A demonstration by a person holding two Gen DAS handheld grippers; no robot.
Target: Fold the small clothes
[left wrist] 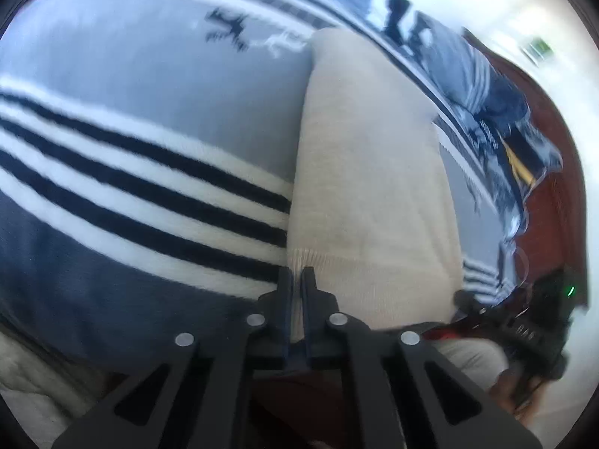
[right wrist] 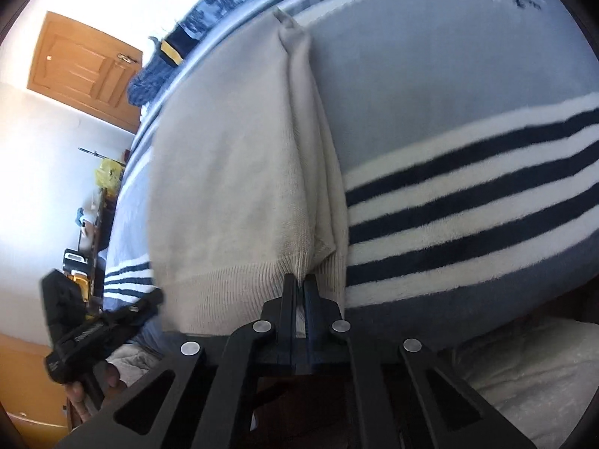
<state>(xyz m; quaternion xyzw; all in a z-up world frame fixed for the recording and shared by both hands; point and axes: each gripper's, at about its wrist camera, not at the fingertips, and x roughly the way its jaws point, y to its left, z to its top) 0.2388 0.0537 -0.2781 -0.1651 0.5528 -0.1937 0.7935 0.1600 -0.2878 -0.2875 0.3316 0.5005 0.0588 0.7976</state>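
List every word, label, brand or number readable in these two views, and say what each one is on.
None can be read.
Pale lettering on the dark blue cloth at the blanket's far edge: too blurred to read.
Small marks on the right gripper, seen in the left wrist view: too small to read.
The cream sweater and the striped blanket carry no text, only a dark stitched figure.

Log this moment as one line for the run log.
item: cream knitted garment on grey striped blanket | left gripper: shut on ribbed hem | right gripper: shut on hem | fold: not yet made
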